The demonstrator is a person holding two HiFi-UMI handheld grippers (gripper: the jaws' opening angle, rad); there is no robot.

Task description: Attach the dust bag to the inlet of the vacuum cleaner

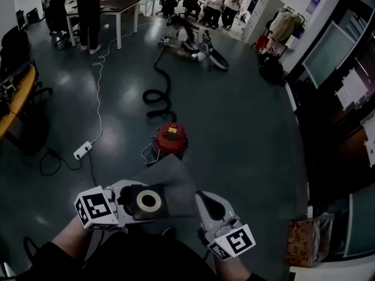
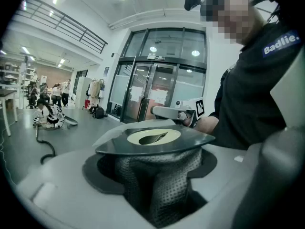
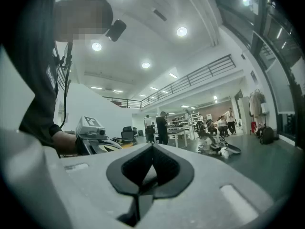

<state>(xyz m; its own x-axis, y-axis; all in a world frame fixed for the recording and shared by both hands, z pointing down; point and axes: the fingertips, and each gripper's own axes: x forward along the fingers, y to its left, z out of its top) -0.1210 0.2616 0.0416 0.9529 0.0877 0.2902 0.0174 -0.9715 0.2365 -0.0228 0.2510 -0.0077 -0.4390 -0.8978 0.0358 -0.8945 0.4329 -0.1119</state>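
Observation:
The red vacuum cleaner stands on the dark floor ahead, its black hose snaking away behind it. My left gripper is at the bottom left, shut on the dust bag, a grey fabric bag with a dark collar and a cream ring. In the left gripper view the bag's mesh fabric is pinched between the jaws, and the collar lies flat above it. My right gripper is beside the bag on the right, shut with nothing in it.
A white power strip and its cable lie on the floor to the left of the vacuum. At the back, people sit and stand by desks. A glass wall runs along the right, with a brown parcel below it.

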